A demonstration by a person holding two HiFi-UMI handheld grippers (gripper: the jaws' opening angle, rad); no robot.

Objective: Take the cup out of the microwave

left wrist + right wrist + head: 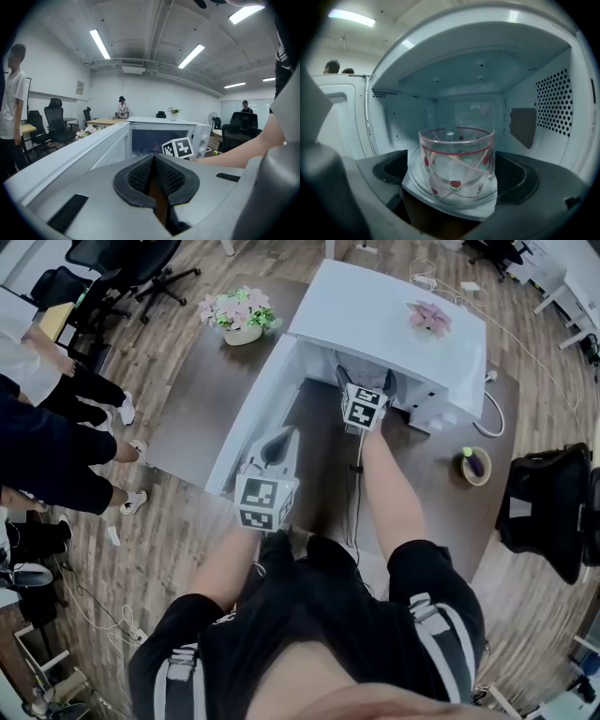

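Right hand-held gripper inside the open microwave, straddling the cup

A dark table [197, 418] fills the middle of the head view and carries a white microwave [394, 324] in the upper centre, its door [258, 404] swung wide toward the lower left. The left hand-held gripper [279, 448] sits beside that door at centre left, its ribbed jaws pressed together on nothing. The right hand-held gripper [366, 382] reaches into the cavity with its jaws spread, one to each side of the cup [457, 161], neither plainly touching it. The clear cup, printed with red lines and small red fruit, stands upright on the glass turntable [417, 176] in the centre of the right gripper view.
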